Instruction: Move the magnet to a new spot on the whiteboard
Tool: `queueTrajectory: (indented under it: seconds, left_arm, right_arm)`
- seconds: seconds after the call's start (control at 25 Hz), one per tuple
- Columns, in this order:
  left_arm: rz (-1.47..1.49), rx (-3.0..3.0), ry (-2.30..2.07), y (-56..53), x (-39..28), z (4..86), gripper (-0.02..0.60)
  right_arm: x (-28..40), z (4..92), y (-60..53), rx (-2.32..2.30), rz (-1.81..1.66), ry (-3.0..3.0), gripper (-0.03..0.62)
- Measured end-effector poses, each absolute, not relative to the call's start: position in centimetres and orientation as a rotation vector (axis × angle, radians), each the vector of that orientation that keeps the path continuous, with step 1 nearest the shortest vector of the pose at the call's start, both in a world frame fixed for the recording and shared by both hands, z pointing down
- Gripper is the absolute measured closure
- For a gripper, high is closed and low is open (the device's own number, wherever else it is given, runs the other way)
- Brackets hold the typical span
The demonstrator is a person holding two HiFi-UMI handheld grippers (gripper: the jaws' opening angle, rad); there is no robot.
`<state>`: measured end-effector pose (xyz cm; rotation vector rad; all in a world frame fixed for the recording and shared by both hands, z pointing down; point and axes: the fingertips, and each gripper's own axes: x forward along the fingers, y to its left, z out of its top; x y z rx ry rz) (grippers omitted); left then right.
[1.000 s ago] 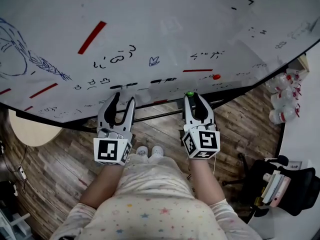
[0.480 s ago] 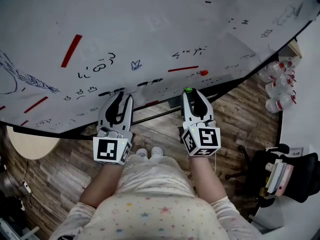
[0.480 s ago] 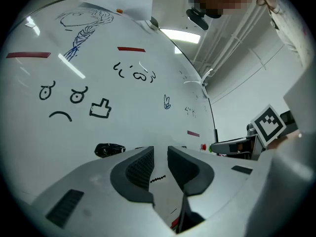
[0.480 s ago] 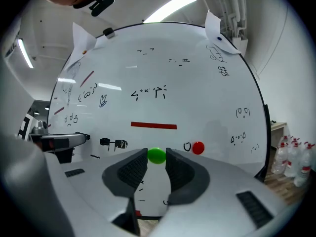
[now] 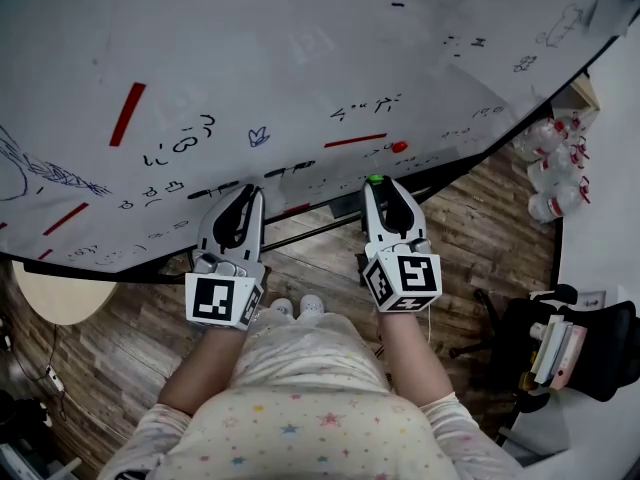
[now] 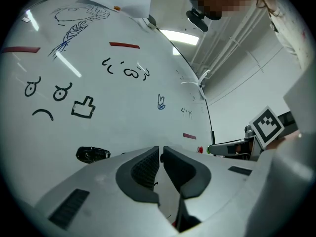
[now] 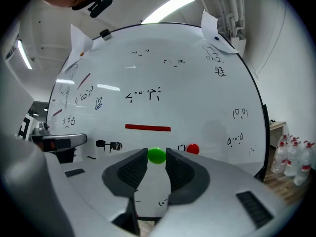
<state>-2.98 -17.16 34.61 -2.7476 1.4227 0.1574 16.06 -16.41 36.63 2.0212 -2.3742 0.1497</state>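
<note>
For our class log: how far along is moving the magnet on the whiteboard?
Done: the right gripper is shut on the green magnet. In hand: it holds the magnet near the whiteboard's lower edge, left of the red magnet. Left to do: setting it on a new spot and letting go. The left gripper is shut and empty.

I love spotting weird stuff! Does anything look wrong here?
Nothing looks broken or spilled. The one unusual bit: the green magnet is pinched in the fingers of the right gripper, near the red magnet on the whiteboard.
</note>
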Motion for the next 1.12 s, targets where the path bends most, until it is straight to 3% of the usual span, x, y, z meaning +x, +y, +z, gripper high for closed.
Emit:
queueTrajectory:
  seconds: [1.12]
  left_arm:
    - [0.216,-2.688,1.512,-17.1,-0.6,35.3,0.557]
  right_arm:
    - [18.1,37.9,-19.4,1.873,0.171,-2.481,0.479]
